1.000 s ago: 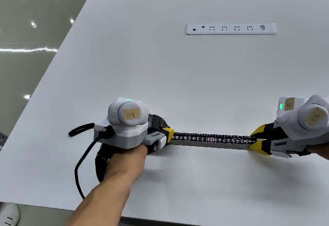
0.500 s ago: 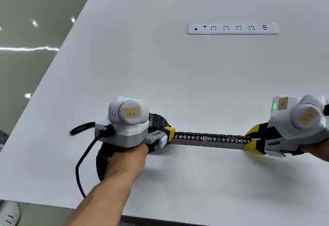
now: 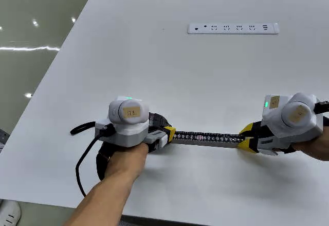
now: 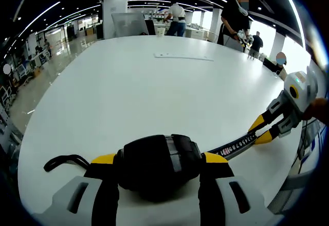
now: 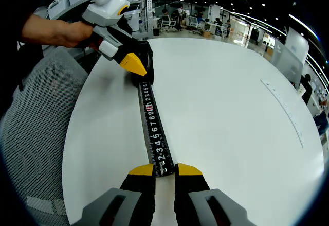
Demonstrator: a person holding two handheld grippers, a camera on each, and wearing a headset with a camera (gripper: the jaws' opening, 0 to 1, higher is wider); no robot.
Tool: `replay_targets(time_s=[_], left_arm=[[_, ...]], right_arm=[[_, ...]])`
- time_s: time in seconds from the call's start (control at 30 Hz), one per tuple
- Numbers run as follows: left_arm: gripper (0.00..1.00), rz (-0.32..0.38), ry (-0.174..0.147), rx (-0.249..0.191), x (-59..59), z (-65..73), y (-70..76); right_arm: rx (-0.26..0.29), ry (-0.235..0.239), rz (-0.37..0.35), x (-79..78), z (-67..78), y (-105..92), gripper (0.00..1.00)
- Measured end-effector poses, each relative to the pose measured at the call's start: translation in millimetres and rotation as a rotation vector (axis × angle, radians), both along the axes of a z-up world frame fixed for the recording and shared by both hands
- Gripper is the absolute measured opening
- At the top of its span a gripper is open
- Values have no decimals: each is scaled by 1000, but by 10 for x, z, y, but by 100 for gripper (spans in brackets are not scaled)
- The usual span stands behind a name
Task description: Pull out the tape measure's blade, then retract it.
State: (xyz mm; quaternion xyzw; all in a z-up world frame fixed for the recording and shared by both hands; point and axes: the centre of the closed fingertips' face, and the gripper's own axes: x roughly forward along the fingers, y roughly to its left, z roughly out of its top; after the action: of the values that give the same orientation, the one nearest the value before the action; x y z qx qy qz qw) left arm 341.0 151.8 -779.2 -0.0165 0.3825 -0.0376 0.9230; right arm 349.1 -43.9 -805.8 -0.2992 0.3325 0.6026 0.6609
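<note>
The black tape measure case (image 4: pixel 159 167) sits clamped between the yellow-tipped jaws of my left gripper (image 3: pixel 160 135) near the table's front edge. Its dark blade (image 3: pixel 205 137) with white numbers runs rightward along the white table to my right gripper (image 3: pixel 245 136), which is shut on the blade's tip. In the right gripper view the blade (image 5: pixel 153 128) stretches from my right gripper (image 5: pixel 164 170) up to the case (image 5: pixel 144 66) held by the left gripper (image 5: pixel 131 61). The left gripper view has the blade (image 4: pixel 234 147) ending at the right gripper (image 4: pixel 262 131).
A white power strip (image 3: pixel 233 28) lies flat at the far side of the white table (image 3: pixel 154 66). A black strap and cable (image 3: pixel 82 149) trail left from the left hand. A grey mesh chair (image 5: pixel 36 133) stands beside the table. People stand in the background (image 4: pixel 177 17).
My right gripper has moved left toward the case with the blade tip in it, so the exposed blade is shorter. The left gripper and case stay put.
</note>
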Motion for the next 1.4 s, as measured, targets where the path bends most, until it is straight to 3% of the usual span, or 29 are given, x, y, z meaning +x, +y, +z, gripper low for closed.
replay_targets(time_s=[1.4], left_arm=[[58, 10, -1, -17, 4, 5, -1]], right_arm=[[24, -4, 53, -33, -3, 558, 10]])
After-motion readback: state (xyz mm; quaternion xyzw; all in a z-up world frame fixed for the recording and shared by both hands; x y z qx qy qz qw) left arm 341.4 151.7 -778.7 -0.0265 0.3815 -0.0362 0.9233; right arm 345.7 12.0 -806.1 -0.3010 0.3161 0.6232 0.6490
